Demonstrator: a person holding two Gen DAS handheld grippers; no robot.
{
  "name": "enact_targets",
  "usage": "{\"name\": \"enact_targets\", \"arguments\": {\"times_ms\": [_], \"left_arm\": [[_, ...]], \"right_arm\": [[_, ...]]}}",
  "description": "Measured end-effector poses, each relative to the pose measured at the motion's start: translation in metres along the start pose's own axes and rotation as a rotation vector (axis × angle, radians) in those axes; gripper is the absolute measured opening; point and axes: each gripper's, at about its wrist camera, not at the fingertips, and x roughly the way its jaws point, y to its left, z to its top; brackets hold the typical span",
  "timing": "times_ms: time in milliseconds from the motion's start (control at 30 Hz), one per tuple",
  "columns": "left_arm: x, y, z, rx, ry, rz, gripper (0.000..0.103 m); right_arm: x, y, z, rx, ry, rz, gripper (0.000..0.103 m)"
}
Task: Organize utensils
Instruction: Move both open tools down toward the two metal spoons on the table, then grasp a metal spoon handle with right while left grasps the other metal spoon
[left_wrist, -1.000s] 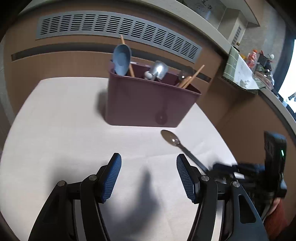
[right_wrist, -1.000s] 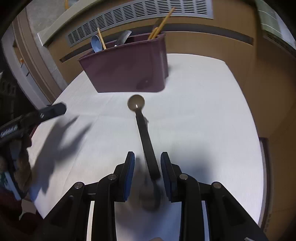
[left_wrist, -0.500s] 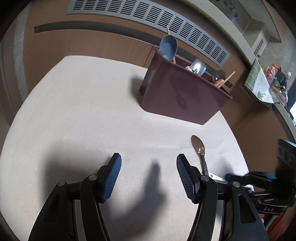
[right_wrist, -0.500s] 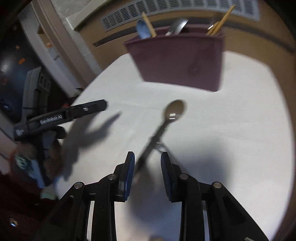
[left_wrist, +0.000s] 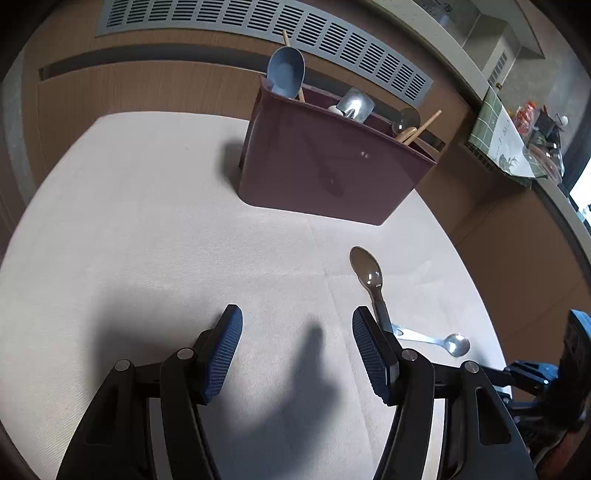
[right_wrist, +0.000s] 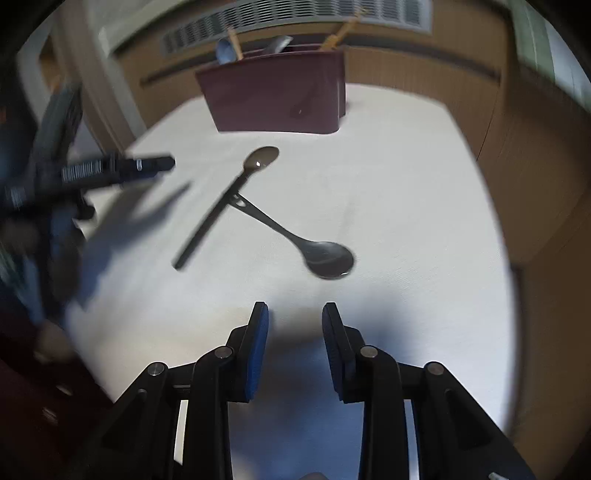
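Note:
A maroon utensil caddy (left_wrist: 332, 173) (right_wrist: 277, 96) stands at the back of the white table, holding a blue scoop, metal spoons and wooden sticks. Two spoons lie crossed in front of it. The dark-handled spoon (left_wrist: 365, 267) (right_wrist: 225, 206) points its bowl toward the caddy, and a steel spoon (left_wrist: 456, 343) (right_wrist: 327, 256) lies with its handle end under it. My left gripper (left_wrist: 295, 321) hovers open just left of the dark-handled spoon, with nothing between its fingers. My right gripper (right_wrist: 293, 314) is back from both spoons. Its jaws are opening with nothing between them.
The white cloth table (left_wrist: 147, 221) ends at a brown wall panel with a grey vent grille (left_wrist: 258, 22). The table's right edge drops off beside a brown cabinet. A counter with clutter (left_wrist: 532, 122) sits far right. The left gripper shows blurred at the left of the right wrist view.
The dark-handled spoon was between my right gripper's fingers. Now it lies on the table across the steel spoon, and the right gripper has drawn back from it. The left gripper stays open.

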Motion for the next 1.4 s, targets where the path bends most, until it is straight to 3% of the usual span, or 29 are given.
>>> {"name": "enact_targets", "arguments": {"times_ms": [67, 200, 533, 667, 833, 933, 1000, 1200, 1300, 1400], "left_arm": [[-0.002, 0.002, 0.000, -0.008, -0.002, 0.006, 0.063], [-0.003, 0.004, 0.001, -0.016, -0.005, 0.011, 0.063], [0.004, -0.001, -0.005, 0.005, 0.012, 0.006, 0.063], [0.008, -0.004, -0.006, 0.012, 0.026, 0.003, 0.063], [0.017, -0.021, 0.000, 0.052, 0.049, -0.027, 0.063], [0.033, -0.044, 0.007, 0.105, 0.078, -0.051, 0.063], [0.044, -0.062, 0.013, 0.154, 0.080, -0.052, 0.063], [0.082, -0.101, 0.022, 0.291, 0.112, 0.051, 0.063], [0.081, -0.104, 0.013, 0.360, 0.100, 0.097, 0.062], [0.073, -0.097, 0.007, 0.396, 0.094, 0.127, 0.063]], "right_arm": [[0.008, -0.007, 0.001, 0.075, 0.019, 0.096, 0.030], [0.017, -0.011, 0.020, 0.127, 0.000, 0.061, 0.027], [0.060, -0.012, 0.085, 0.185, -0.070, -0.192, 0.027], [0.075, 0.003, 0.098, 0.040, -0.060, -0.322, 0.030], [0.059, 0.003, 0.072, -0.096, -0.053, -0.361, 0.034], [0.036, -0.016, 0.044, -0.075, -0.067, -0.401, 0.038], [0.023, -0.030, 0.029, -0.031, -0.081, -0.400, 0.045], [0.003, -0.062, 0.009, 0.160, -0.132, -0.264, 0.055], [0.008, -0.054, 0.015, 0.110, -0.101, -0.266, 0.062], [0.017, -0.033, 0.024, -0.007, -0.076, -0.290, 0.054]]}}
